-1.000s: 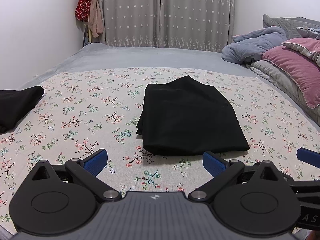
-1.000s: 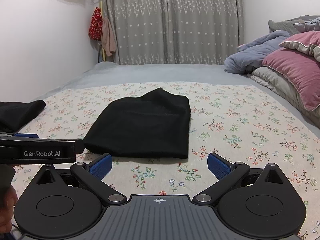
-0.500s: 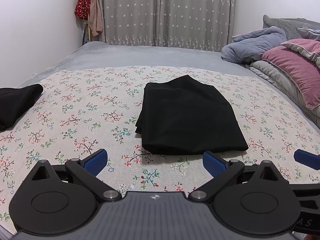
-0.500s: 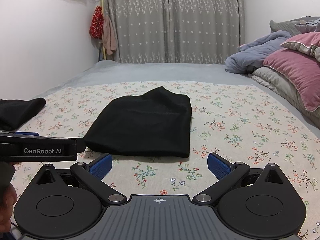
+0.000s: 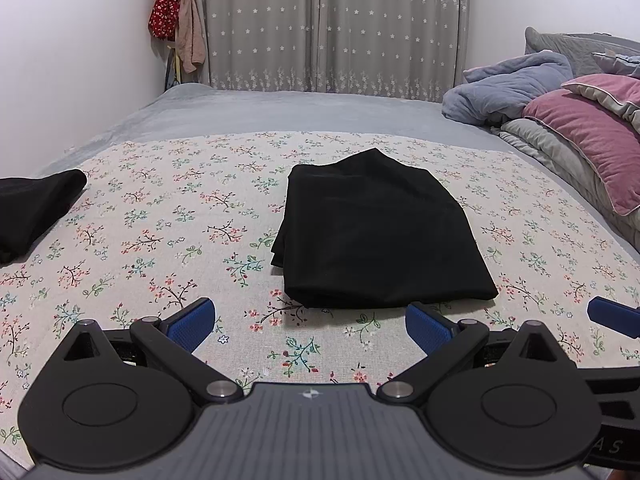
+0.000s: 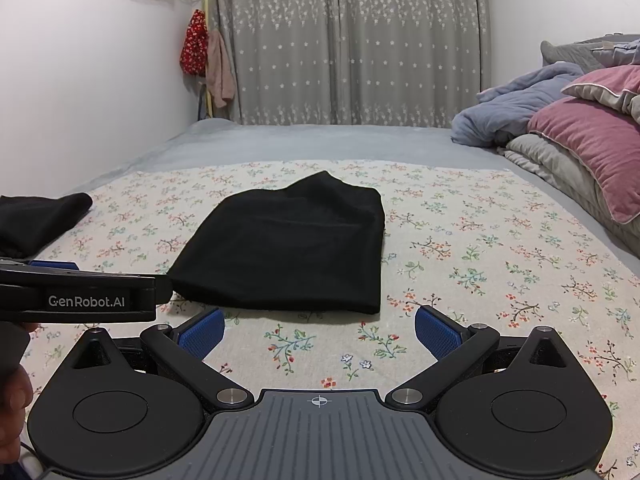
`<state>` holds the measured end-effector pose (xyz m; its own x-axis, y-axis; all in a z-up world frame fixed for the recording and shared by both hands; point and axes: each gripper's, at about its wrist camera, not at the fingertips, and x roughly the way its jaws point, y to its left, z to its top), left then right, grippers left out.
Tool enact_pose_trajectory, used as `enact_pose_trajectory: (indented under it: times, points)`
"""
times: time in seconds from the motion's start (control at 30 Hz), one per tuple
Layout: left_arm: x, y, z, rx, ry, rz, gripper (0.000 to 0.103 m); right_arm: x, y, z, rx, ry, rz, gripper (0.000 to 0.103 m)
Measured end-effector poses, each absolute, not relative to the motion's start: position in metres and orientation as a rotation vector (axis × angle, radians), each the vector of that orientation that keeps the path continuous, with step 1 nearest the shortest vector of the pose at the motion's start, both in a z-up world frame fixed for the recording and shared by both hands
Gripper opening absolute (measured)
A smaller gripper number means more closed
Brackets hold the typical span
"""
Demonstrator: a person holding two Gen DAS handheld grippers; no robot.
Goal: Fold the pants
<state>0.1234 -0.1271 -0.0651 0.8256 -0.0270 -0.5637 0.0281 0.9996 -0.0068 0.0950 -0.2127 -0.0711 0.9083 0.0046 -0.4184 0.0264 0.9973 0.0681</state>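
Two grippers hover low over the bed, both with their blue-padded fingers spread wide and holding nothing. Straight ahead of the left gripper [image 5: 310,322] lie the black pants [image 5: 376,236], already folded into a flat, roughly rectangular stack on the floral sheet [image 5: 160,240]. Their near edge lies just beyond the fingertips and reaches a little past the right-hand pad, so most of the stack sits ahead and slightly to the right of this tool. From the right gripper [image 6: 318,330], the same stack sits ahead and to the left; its near edge runs from beside the left gripper's black body, which juts in from the left of this view, to a point still inside the right-hand pad.

At the far end of the stack the fabric rises into a small peak. On the side away from the right gripper, the layered edges show as slightly uneven steps. The near edge is a smooth, rounded fold lying flat on the sheet.

Bare patterned sheet surrounds the pants on every side: a narrow strip between the fold and both sets of fingertips, a wide stretch to the right of the right gripper, and another to the left of the left gripper, ending at a second dark garment [image 5: 32,208] well apart from the stack. Far to the right, pillows and a blue blanket [image 6: 516,108] are heaped near the headboard.
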Motion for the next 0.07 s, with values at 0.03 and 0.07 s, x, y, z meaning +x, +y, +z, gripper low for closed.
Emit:
enact_pose_trajectory:
  times: [0.03,0.07]
  points:
    - [0.1233,-0.1272,-0.065,0.001,0.599,-0.029,0.103,0.0949,-0.2127,-0.0711,0.073,0.432,-0.011,0.102]
    - [0.1234,-0.127,-0.0652,0.002,0.599,-0.029,0.103,0.095,-0.2126,-0.0711,0.072,0.432,-0.011,0.102]
